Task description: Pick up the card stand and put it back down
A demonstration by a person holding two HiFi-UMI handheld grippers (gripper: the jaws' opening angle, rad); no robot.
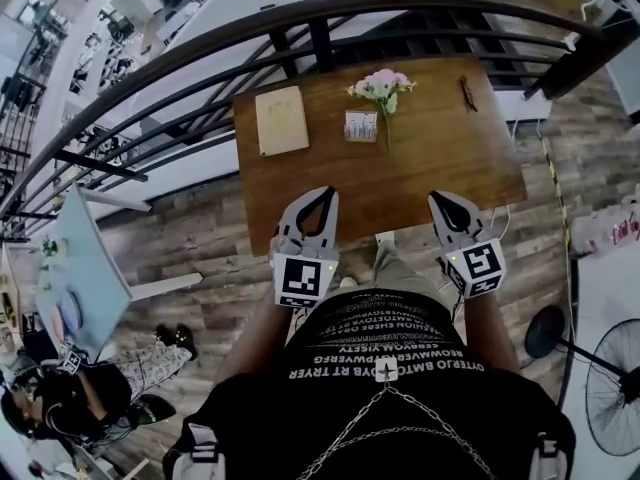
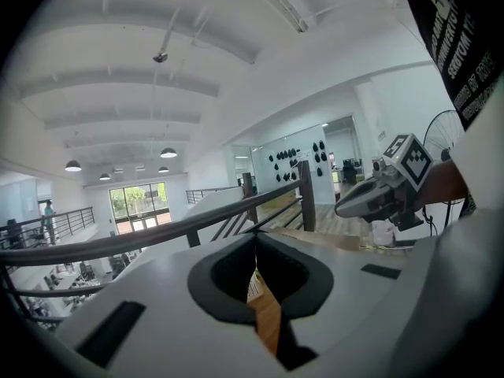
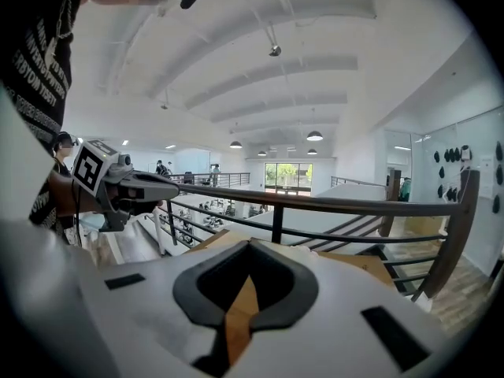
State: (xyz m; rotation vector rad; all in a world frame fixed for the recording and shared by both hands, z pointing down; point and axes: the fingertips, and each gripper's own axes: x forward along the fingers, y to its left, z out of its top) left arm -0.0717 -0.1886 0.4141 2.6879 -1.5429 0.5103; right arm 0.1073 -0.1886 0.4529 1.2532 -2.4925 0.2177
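Observation:
The card stand (image 1: 361, 125), a small white printed card held upright, stands near the far middle of the brown wooden table (image 1: 440, 168). My left gripper (image 1: 328, 192) hovers over the table's near edge, left of centre. Its jaws are shut with nothing between them, and they meet tip to tip in the left gripper view (image 2: 254, 242). My right gripper (image 1: 437, 198) hangs at the near edge further right, also shut and empty, with its tips joined in the right gripper view (image 3: 250, 246). Both grippers are well short of the card stand.
A cream notebook (image 1: 281, 120) lies at the table's far left. Pink flowers (image 1: 381, 85) stand just behind the card stand, and a small dark object (image 1: 468, 93) lies far right. A dark curved railing (image 1: 200, 58) runs behind the table. A fan (image 1: 610, 388) stands on the floor at right.

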